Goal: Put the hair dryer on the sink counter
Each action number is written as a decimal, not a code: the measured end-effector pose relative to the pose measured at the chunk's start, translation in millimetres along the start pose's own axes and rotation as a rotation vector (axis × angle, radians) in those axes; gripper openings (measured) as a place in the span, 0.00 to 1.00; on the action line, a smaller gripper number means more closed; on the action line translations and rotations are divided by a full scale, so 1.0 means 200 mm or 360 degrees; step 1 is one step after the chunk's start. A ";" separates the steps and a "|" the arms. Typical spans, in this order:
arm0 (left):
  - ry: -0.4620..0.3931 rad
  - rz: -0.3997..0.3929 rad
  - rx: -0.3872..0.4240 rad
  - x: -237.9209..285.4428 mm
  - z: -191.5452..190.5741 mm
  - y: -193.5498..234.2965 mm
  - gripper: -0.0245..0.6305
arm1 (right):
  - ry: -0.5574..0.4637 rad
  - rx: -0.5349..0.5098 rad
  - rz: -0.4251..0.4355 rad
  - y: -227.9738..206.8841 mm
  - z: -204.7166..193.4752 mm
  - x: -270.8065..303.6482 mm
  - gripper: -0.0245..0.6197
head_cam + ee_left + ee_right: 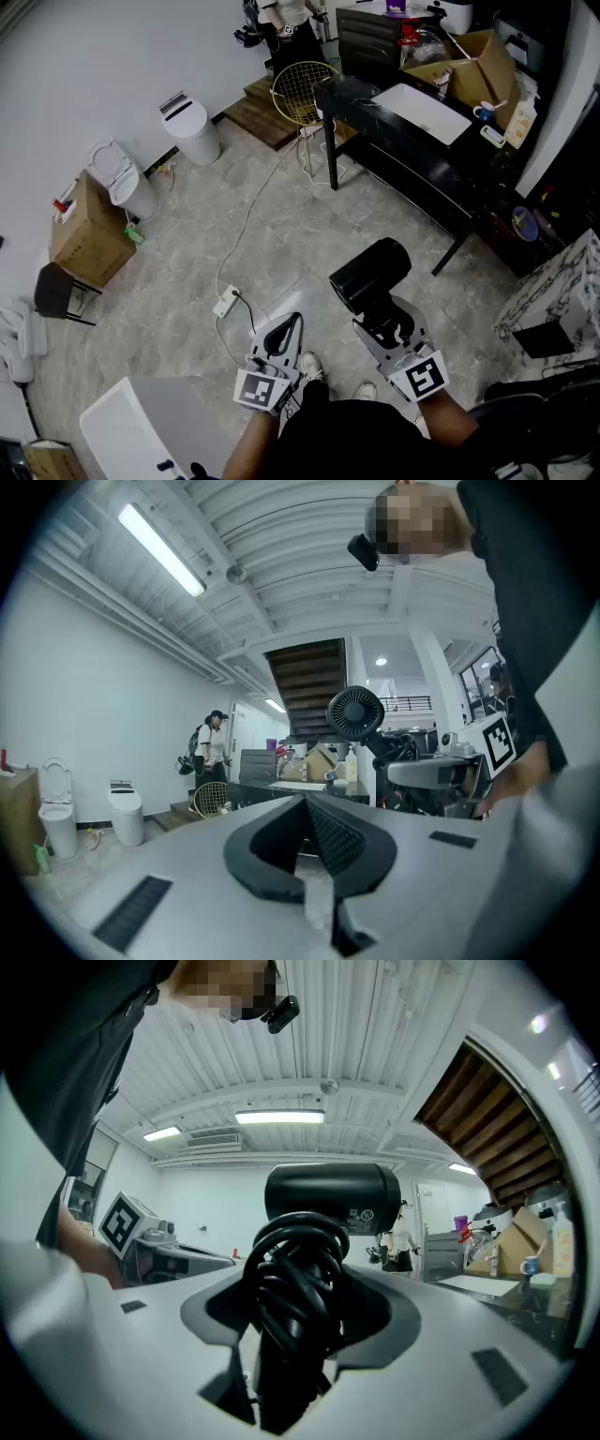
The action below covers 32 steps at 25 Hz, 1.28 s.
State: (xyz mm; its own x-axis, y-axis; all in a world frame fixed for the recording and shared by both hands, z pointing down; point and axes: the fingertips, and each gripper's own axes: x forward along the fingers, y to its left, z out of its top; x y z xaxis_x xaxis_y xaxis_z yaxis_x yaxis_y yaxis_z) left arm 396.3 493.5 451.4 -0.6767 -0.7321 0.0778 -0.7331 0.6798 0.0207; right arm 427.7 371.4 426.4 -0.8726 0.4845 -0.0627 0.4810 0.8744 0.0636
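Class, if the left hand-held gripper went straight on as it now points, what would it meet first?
Most likely the black counter across the room; nothing nearer lies ahead of the left hand-held gripper. The hair dryer is off to its right. Depth is uncertain.

Open floor ahead — crossed by white cable and power strip; black sink counter bars far right.

Grey tongs with black pads
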 end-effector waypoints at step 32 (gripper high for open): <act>-0.0042 -0.0219 0.0016 0.22 0.07 0.60 0.03 | -0.0084 0.0020 -0.0171 0.01 0.05 0.62 0.44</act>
State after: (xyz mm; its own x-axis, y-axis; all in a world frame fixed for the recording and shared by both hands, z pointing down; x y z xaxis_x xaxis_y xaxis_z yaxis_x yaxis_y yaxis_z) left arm 277.3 543.4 442.3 -0.5711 -0.8194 0.0485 -0.8197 0.5725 0.0192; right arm 322.4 433.7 409.9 -0.9136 0.3883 -0.1208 0.3862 0.9215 0.0412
